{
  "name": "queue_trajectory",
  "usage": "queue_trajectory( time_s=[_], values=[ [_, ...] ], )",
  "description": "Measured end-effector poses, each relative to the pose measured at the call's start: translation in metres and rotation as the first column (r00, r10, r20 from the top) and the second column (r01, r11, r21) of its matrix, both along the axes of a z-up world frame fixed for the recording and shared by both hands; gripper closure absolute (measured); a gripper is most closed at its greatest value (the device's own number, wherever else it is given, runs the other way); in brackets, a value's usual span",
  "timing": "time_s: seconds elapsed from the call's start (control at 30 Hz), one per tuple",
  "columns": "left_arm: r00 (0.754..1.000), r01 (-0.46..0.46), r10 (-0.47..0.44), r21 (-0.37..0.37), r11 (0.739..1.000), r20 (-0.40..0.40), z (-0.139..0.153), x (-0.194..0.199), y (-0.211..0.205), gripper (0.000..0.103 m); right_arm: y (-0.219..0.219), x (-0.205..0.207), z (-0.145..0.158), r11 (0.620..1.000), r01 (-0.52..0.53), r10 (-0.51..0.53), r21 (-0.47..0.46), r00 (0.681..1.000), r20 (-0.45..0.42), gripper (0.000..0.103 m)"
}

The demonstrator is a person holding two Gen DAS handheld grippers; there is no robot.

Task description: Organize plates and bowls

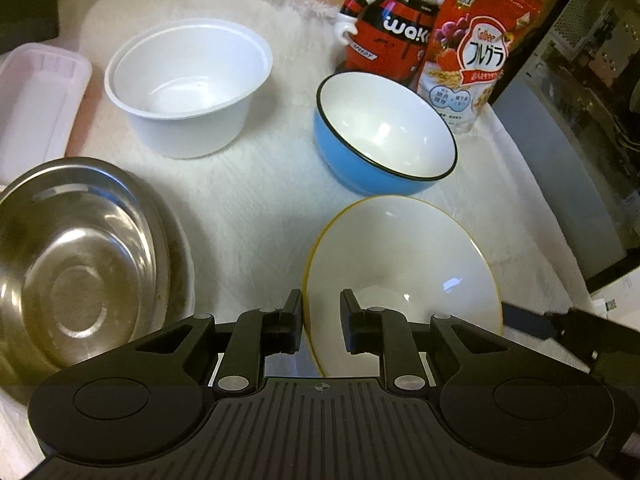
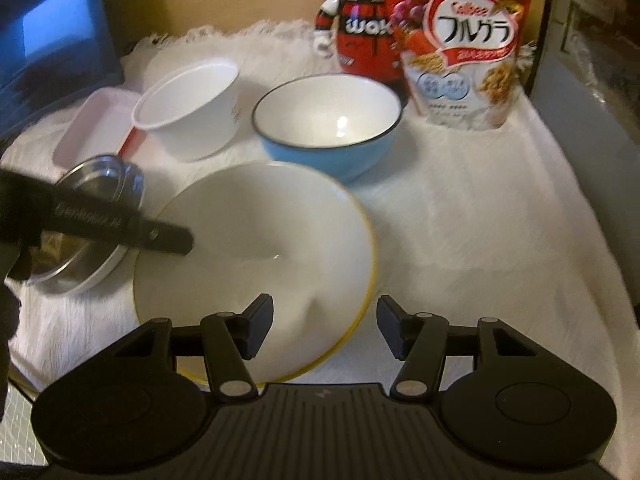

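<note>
We hold a yellow-rimmed bowl over the white cloth.

Our left gripper [image 1: 320, 322] pinches the near rim of the empty yellow-rimmed bowl [image 1: 404, 268], tilted above the cloth [image 1: 248, 200]; our right gripper [image 2: 325, 326] stands spread astride its rim, pads clear. Left, a steel bowl [image 1: 76, 264] nests in a white dish. Beyond sit an empty blue bowl [image 1: 384, 136] and white plastic bowl [image 1: 188, 84], then a granola bag [image 1: 476, 48].

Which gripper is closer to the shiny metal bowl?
Left. The left gripper, straddling the yellow-rimmed plate's rim, sits right beside the metal bowl. The right gripper is at the plate's far edge, away from the bowl.
</note>
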State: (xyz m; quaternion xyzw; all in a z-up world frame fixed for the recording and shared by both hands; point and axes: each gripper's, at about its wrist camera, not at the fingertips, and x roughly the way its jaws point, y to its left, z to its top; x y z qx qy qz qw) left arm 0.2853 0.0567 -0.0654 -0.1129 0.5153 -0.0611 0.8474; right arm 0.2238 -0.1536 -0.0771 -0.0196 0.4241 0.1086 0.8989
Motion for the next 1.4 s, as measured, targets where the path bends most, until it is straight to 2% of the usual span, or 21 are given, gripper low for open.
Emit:
queue_trajectory(
  time_s=[0.3, 0.47, 0.73, 0.9, 1.13, 1.23, 1.3, 1.4],
  values=[
    [1.000, 0.003, -0.003, -0.003, 1.000, -0.003, 0.002, -0.004, 0.001, 0.081, -0.011, 0.011, -0.003, 0.999, 0.048, -0.048, 0.026, 0.999, -0.010, 0.045],
    [1.000, -0.003, 0.003, -0.008, 1.000, -0.005, 0.002, -0.004, 0.001, 0.081, -0.004, 0.017, -0.007, 0.999, 0.022, -0.020, 0.040, 0.999, -0.034, 0.047],
    [1.000, -0.008, 0.008, -0.002, 1.000, -0.007, 0.000, 0.000, 0.007, 0.081, 0.007, 0.036, -0.012, 1.000, -0.010, 0.011, 0.018, 1.000, -0.022, 0.047],
    [1.000, -0.021, 0.019, -0.080, 0.997, -0.023, -0.006, 0.004, 0.016, 0.079, 0.010, 0.043, -0.011, 1.000, -0.025, 0.025, 0.017, 1.000, -0.018, 0.047],
    [0.998, -0.019, 0.015, -0.081, 0.997, -0.054, -0.004, 0.001, 0.017, 0.080, 0.014, 0.052, -0.008, 0.995, -0.101, 0.101, 0.000, 0.995, -0.001, 0.047],
    [1.000, 0.000, -0.001, -0.049, 0.999, -0.024, 0.008, -0.001, 0.017, 0.082, 0.008, 0.057, -0.010, 0.991, -0.135, 0.134, -0.007, 0.991, -0.026, 0.047],
    [1.000, -0.021, 0.022, -0.026, 0.999, 0.014, 0.021, 0.001, 0.023, 0.082, -0.004, 0.057, -0.003, 0.991, -0.131, 0.130, -0.006, 0.991, -0.016, 0.047],
    [0.994, -0.063, 0.069, -0.068, 0.996, 0.089, 0.041, 0.017, 0.036, 0.082, -0.029, 0.062, 0.018, 0.995, -0.091, 0.090, 0.048, 0.996, 0.017, 0.043]
  ],
)
